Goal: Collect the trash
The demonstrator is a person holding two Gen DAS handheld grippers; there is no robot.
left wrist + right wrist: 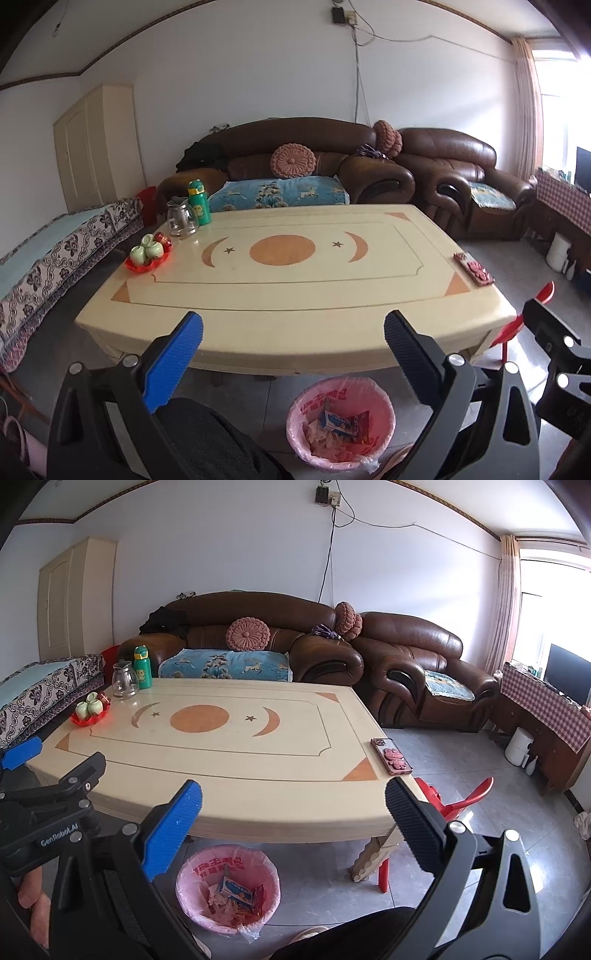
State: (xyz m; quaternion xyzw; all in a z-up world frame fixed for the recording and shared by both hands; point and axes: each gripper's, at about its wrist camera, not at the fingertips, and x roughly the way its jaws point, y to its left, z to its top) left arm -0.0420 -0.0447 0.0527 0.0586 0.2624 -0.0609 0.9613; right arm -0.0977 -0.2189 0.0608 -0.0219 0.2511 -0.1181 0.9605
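Note:
A pink-lined trash bin (340,424) stands on the floor below the table's near edge, holding a blue-and-white carton (338,424) and crumpled wrappers; the same bin (227,888) shows in the right wrist view. My left gripper (293,334) hangs open above the table edge, nothing between its fingers. My right gripper (293,812) is open too and holds nothing. The left gripper's body (48,805) appears at the left of the right wrist view.
The cream table (295,295) carries a red tray of cups (148,254), a glass jug (181,218), a green bottle (198,197) and a phone in a pink case (474,272). A red plastic stool (450,805) stands by the right corner. Brown sofas (295,162) lie behind.

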